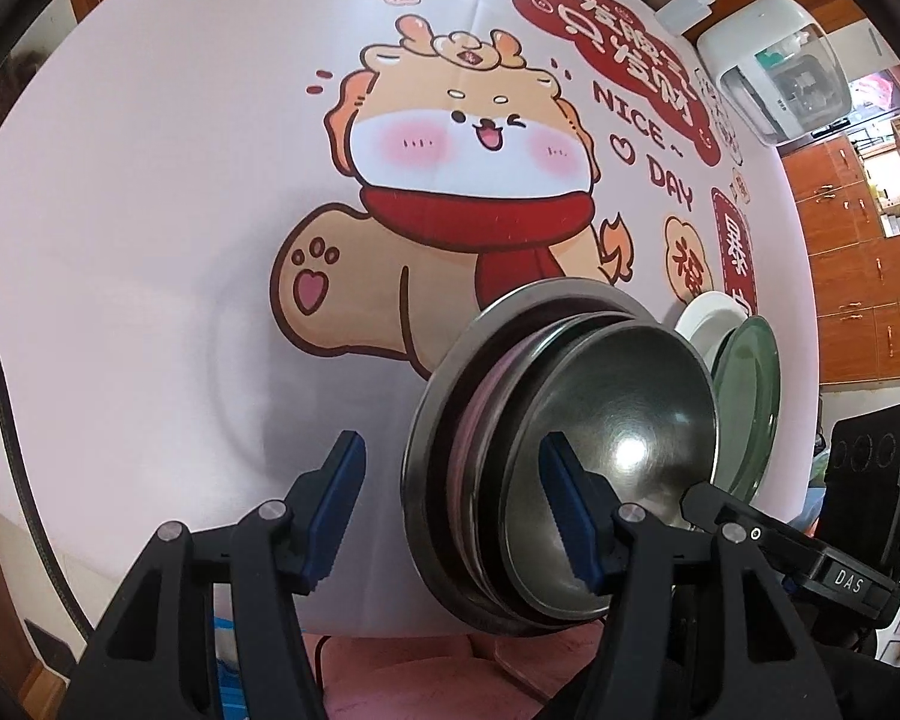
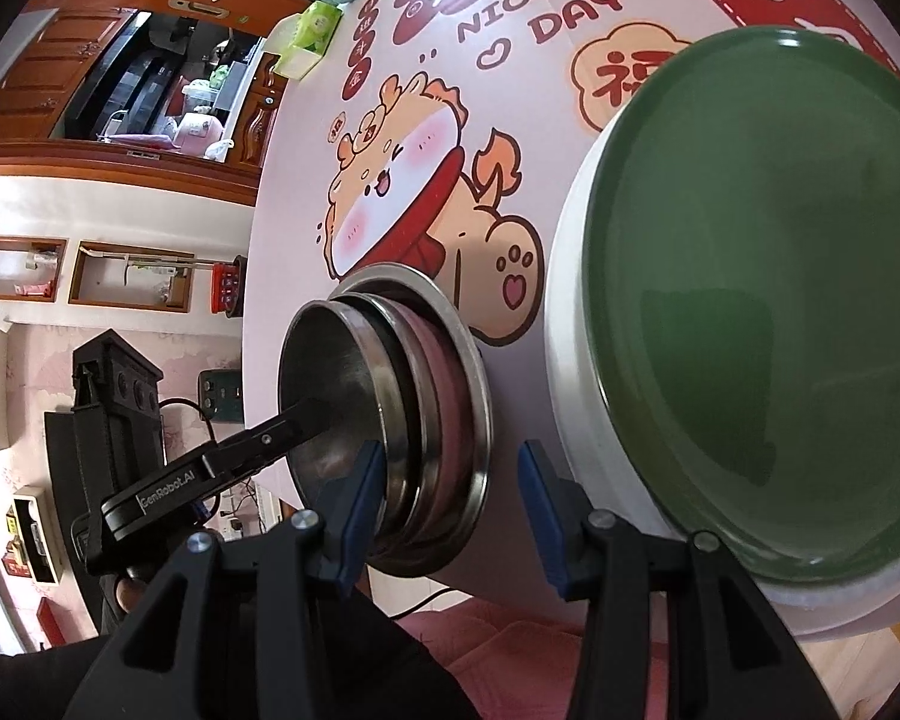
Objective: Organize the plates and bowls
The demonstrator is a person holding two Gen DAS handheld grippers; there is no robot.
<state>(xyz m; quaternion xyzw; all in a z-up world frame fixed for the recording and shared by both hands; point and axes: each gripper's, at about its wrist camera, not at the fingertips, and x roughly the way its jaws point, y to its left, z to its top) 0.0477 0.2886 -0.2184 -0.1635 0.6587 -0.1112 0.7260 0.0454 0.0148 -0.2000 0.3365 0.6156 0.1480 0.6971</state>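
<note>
A stack of steel bowls (image 1: 624,450) sits near the front edge of the surface (image 1: 150,240), which is covered by a pale cloth printed with a cartoon dragon-dog (image 1: 450,138). The stack rests in a wide steel dish (image 1: 421,456), with a pinkish layer (image 1: 471,414) showing between the metal rims. Just beside it stands a green plate (image 2: 750,300) lying on a white dish (image 2: 570,372). The left hand-held gripper (image 1: 450,516) points steeply down with its jaws about half open: one blue pad is over the inside of the top bowl and the other stands clear outside the stack's rim, so the rim lies between them without being pinched. The right hand-held gripper (image 2: 450,504) is also about half open and straddles the opposite side of the stack. One of its pads is at the top bowl's wall, while the other sits apart from the wide dish, between it and the white dish.
</note>
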